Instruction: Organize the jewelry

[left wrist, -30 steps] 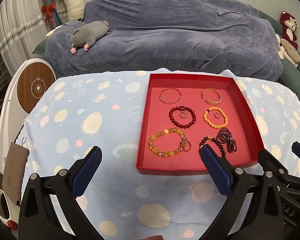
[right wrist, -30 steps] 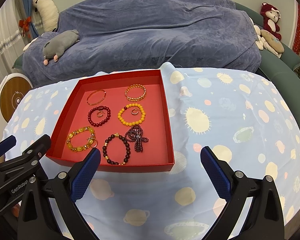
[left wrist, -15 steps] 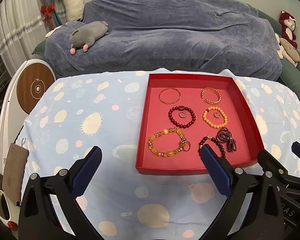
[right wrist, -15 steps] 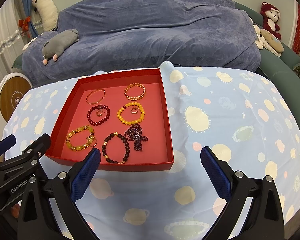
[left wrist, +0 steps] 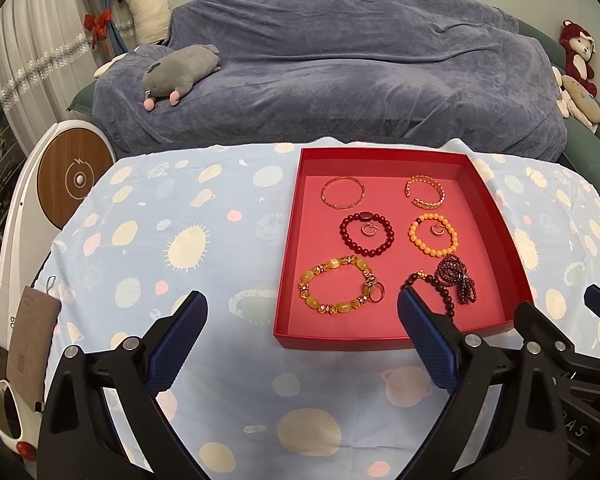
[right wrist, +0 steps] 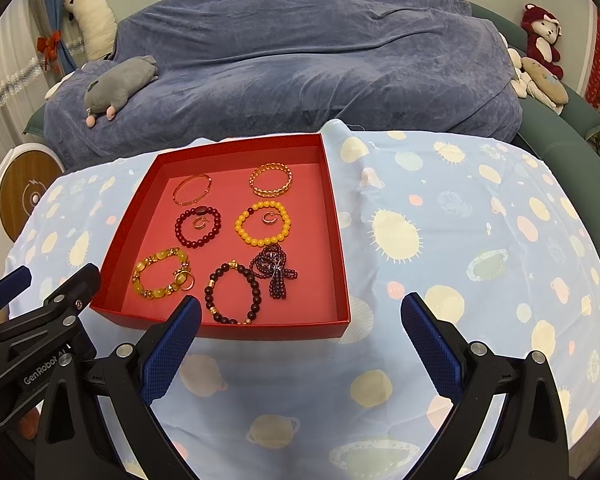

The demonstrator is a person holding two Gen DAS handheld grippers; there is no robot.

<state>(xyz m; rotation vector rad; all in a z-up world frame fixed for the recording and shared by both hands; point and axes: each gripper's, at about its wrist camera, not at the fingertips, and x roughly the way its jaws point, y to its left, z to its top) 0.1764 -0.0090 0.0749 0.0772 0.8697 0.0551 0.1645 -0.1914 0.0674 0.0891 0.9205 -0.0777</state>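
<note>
A red tray (left wrist: 288, 240) (right wrist: 342, 256) on the blue patterned cloth holds several bracelets: a thin gold bangle (left wrist: 343, 192), a gold cuff (left wrist: 425, 195), a dark red bead bracelet (left wrist: 367, 229) with a ring inside, an orange bead bracelet (left wrist: 433, 235) with a ring inside, a yellow stone bracelet (left wrist: 338, 291), a dark brown bead bracelet (right wrist: 233, 293) and a purple bead bundle (right wrist: 274, 270). My left gripper (left wrist: 302, 330) is open and empty over the cloth before the tray's front edge. My right gripper (right wrist: 300, 334) is open and empty before the tray's front right corner.
A sofa under a grey-blue cover (left wrist: 340, 72) stands behind the table, with a grey plush toy (left wrist: 180, 70) on it. A white device with a round wooden disc (left wrist: 74, 178) stands at the left. The cloth (right wrist: 480, 240) spreads right of the tray.
Both grippers stay open and empty. The views have drifted only slightly; the jewelry in the tray has not moved.
</note>
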